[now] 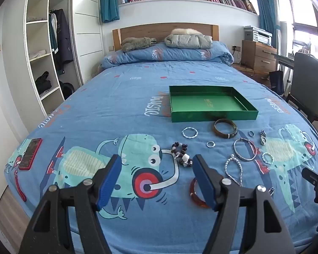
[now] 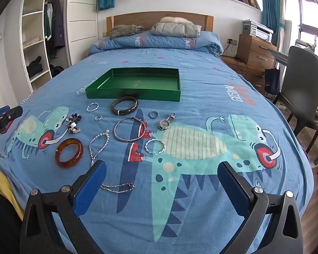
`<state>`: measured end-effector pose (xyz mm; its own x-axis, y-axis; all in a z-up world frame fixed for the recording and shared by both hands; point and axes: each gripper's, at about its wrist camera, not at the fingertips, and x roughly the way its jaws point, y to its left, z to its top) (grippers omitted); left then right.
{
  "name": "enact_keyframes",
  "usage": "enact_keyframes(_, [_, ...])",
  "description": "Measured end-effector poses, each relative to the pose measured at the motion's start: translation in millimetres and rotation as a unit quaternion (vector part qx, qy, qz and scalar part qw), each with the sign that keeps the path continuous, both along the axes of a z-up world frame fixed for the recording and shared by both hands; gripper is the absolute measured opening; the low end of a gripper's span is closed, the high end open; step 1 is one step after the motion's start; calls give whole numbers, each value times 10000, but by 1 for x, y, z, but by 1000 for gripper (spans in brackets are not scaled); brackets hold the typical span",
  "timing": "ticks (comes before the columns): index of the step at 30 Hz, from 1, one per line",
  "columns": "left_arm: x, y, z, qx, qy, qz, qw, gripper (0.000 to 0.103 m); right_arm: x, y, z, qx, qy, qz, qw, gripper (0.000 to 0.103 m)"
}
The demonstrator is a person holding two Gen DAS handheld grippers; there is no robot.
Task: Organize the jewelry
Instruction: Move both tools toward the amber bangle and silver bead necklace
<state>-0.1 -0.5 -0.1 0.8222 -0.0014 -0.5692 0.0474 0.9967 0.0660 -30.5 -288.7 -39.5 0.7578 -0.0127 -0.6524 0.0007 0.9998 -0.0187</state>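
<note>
Bedroom scene: a bed under a blue dinosaur-print cover [image 2: 201, 80] carries everything, and the green tray [image 2: 133, 93] serves as landmark. That tray [image 1: 214, 117] sits open and holds nothing visible.

Hidden or unclear: in the left wrist view the right-hand finger covers part of the amber bangle [image 1: 196, 194], and a small chain at the far right is barely legible. The watch [image 1: 262, 137] reads there only as a small glint.

Left gripper [image 1: 155, 170]: jaws spread wide, holding nothing, well short of the tray on its near side. The bead bracelet [image 1: 181, 153] lies just beyond the finger gap. Right gripper [image 2: 162, 173]: jaws likewise wide and empty, also on the tray's near side; a silver chain [image 2: 118, 187] lies between its fingers on the cover, not touched.

All jewelry lies outside the tray, on its near side. Just beside the tray's front wall: the dark bangle [image 2: 124, 105] and a twisted silver ring [image 2: 92, 107]. Farther toward the grippers: a small blue ring [image 2: 154, 114], the watch [image 2: 166, 122], a large silver hoop [image 2: 128, 132], a twisted bracelet [image 2: 155, 146], a pearl strand [image 2: 99, 146], the amber bangle [image 2: 69, 152].

A red phone [image 1: 30, 153] lies well left of the tray (near the bed edge).
</note>
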Motion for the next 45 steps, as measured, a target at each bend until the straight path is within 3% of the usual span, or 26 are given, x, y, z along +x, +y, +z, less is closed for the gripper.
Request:
enact_keyframes(26, [1, 0, -3, 18, 31, 142, 9999, 68, -3, -6, 3, 249, -149, -65, 9996, 103])
enact_keyframes(45, [0, -13, -4, 49, 81, -118, 9999, 67, -2, -1, 1, 362, -122, 102, 9992, 103])
